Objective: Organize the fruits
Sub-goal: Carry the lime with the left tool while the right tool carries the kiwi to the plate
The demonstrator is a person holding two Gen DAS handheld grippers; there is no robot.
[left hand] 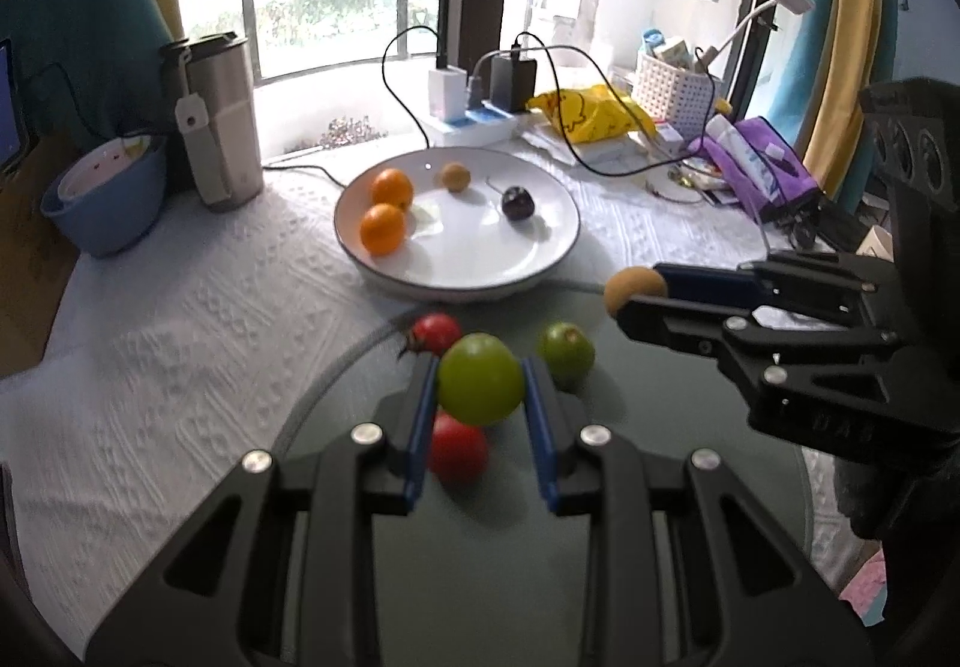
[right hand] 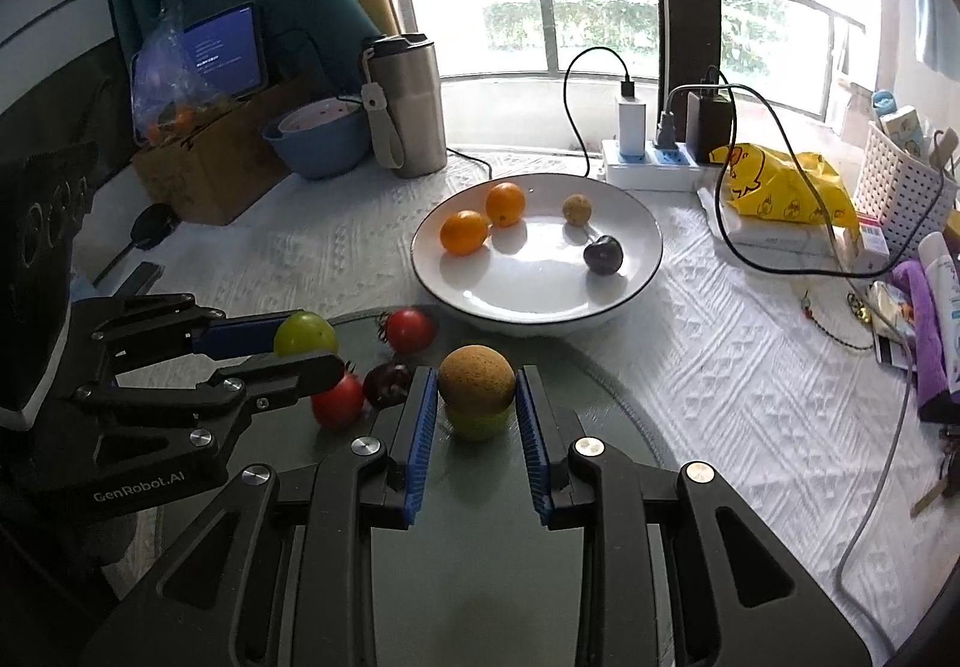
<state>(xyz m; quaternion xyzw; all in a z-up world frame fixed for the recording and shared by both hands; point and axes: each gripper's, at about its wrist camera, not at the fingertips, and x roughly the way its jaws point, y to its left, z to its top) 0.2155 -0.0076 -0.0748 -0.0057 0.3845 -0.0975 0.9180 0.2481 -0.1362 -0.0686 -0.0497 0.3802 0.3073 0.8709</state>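
Note:
My left gripper (left hand: 478, 373) is shut on a green fruit (left hand: 479, 388), held just above a dark round glass board (left hand: 630, 457). My right gripper (left hand: 636, 292) is shut on a small brown fruit (left hand: 630, 286) near the rim of the white plate (left hand: 480, 259). In the right wrist view, the right gripper (right hand: 474, 376) grips the brown fruit (right hand: 477, 376) and the left gripper (right hand: 312, 340) grips the green one (right hand: 300, 331). The plate (right hand: 540, 289) holds two oranges (right hand: 465, 232), a brown fruit (right hand: 577, 209) and a dark plum (right hand: 603, 254). Two red tomatoes (left hand: 437, 332), another green fruit (left hand: 565, 346) and a dark fruit (right hand: 387, 385) lie on the board.
A steel tumbler (left hand: 222, 115) and a blue bowl (left hand: 102, 199) stand back left. A power strip (right hand: 654, 166) with chargers and cables, a yellow bag (right hand: 780, 187), a white basket (right hand: 906, 187) and purple cloth (left hand: 774, 169) crowd the back right. A cardboard box (right hand: 204, 169) sits far left.

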